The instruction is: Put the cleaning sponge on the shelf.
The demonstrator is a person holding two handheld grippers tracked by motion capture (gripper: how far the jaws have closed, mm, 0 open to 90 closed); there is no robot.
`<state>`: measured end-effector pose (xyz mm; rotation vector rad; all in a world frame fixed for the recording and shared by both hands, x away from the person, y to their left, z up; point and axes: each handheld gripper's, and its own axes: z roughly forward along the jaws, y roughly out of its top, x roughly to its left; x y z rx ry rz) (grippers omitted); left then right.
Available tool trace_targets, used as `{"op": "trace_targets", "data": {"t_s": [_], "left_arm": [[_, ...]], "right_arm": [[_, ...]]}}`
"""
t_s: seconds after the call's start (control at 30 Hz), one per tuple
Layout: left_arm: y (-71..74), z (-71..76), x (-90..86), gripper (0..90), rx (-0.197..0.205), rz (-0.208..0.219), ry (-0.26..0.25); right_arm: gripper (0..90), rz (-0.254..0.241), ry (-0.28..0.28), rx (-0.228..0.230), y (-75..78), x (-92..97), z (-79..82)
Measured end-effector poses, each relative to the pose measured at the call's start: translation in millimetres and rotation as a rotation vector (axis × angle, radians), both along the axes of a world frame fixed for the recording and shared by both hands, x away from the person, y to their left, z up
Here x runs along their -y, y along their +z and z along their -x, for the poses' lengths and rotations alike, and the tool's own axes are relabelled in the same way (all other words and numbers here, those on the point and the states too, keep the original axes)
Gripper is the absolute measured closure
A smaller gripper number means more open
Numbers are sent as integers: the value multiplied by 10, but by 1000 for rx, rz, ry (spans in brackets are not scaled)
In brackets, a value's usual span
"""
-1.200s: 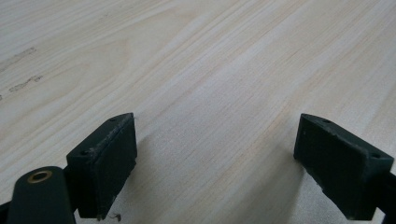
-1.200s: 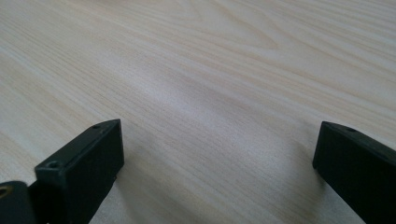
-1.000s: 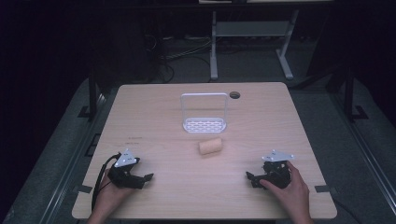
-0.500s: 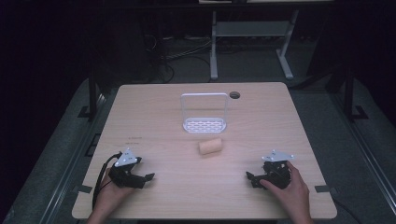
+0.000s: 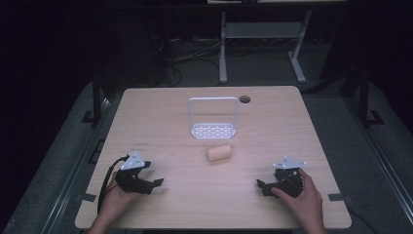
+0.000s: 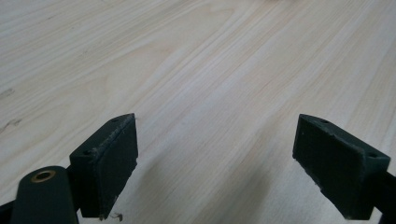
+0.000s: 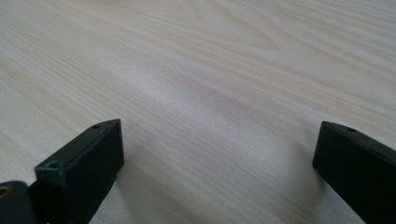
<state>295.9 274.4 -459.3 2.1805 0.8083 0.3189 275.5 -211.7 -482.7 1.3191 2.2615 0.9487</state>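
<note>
Wooden table (image 5: 160, 112) — roll (image 5: 219, 153) mid-board

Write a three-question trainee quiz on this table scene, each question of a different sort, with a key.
1. True or false: the left gripper holds the tan cylindrical roll.
2. Multiple choice: the white perforated rack with the tall wire handle lies where, relative to the roll? A) nearer the person B) farther from the person C) on top of it
3. Fill in: both the left gripper and the right gripper have their jaws ____.

Key:
1. False; it rests on the pale wooden table, apart from the roll.
2. B
3. open; only wood shows between the jaws in both gripper views.
</note>
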Motion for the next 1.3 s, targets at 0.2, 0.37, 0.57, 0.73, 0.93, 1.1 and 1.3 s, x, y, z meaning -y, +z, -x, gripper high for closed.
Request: {"op": "trace_targets", "data": {"t_s": [0.2,0.37,0.57,0.73,0.93,1.1,1.3], "left_arm": [[26,-36,44,140,-4,3,-20],[59,-83,87,140,-4,-3,-39],[113,-156,138,140,-1,-4,-64],[130,-204,175,140,-3,23,-68],[188,-253,243,140,8,-6,-99],[212,-297,292,140,16,6,-112],[250,-348,376,140,22,-3,-140]], "right_arm": [[16,0,-1,0,0,0,2],[16,1,0,2,-1,1,1],[16,0,-1,1,0,1,2],[16,1,-1,1,0,0,2],[16,1,-1,2,-1,1,2],[16,0,-2,1,0,0,2],[16,-1,-3,1,0,-1,2]]}}
